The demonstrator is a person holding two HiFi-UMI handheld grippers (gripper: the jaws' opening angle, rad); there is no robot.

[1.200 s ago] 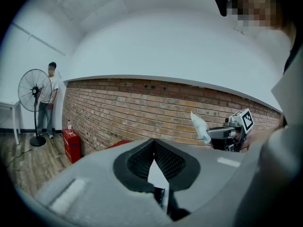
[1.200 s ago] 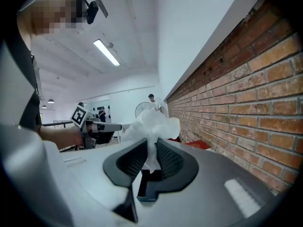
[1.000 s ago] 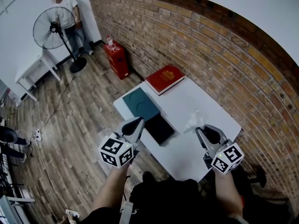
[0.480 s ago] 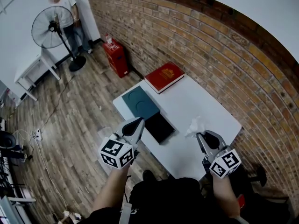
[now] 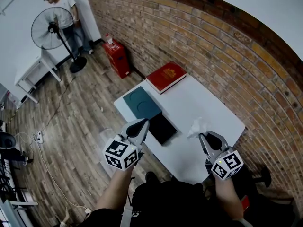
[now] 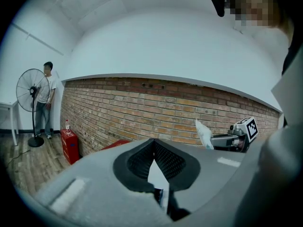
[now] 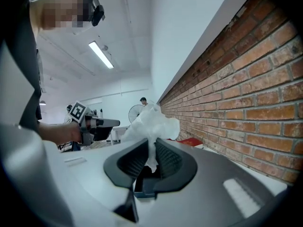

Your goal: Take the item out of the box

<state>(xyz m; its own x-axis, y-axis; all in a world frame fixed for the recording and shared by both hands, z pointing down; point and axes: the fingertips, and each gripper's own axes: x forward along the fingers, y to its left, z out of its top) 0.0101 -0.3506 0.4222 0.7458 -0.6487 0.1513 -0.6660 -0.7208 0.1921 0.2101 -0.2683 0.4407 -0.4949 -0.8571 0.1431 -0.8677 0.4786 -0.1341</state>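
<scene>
A crumpled white wrapper (image 5: 198, 126) sticks up from my right gripper (image 5: 203, 136), held above the near right part of the white table (image 5: 208, 103). In the right gripper view the jaws are closing, and the pads pinch the wrapper (image 7: 151, 124) at its lower end. My left gripper (image 5: 142, 123) is shut with nothing in it, its tip beside the left edge of the open black box (image 5: 162, 129). A teal lid (image 5: 143, 104) lies just beyond the box. The left gripper view shows shut jaws, and the wrapper (image 6: 204, 134) off to the right.
A red box (image 5: 166, 78) lies at the table's far end against the brick wall (image 5: 227, 56). On the wooden floor stand a red cabinet (image 5: 117, 58), a standing fan (image 5: 47, 32) and a person (image 5: 64, 11). A white side table (image 5: 33, 74) is at far left.
The right gripper has drawn back slightly toward me and lifted the white wrapper off the table. The left gripper has shifted a little to the right.
</scene>
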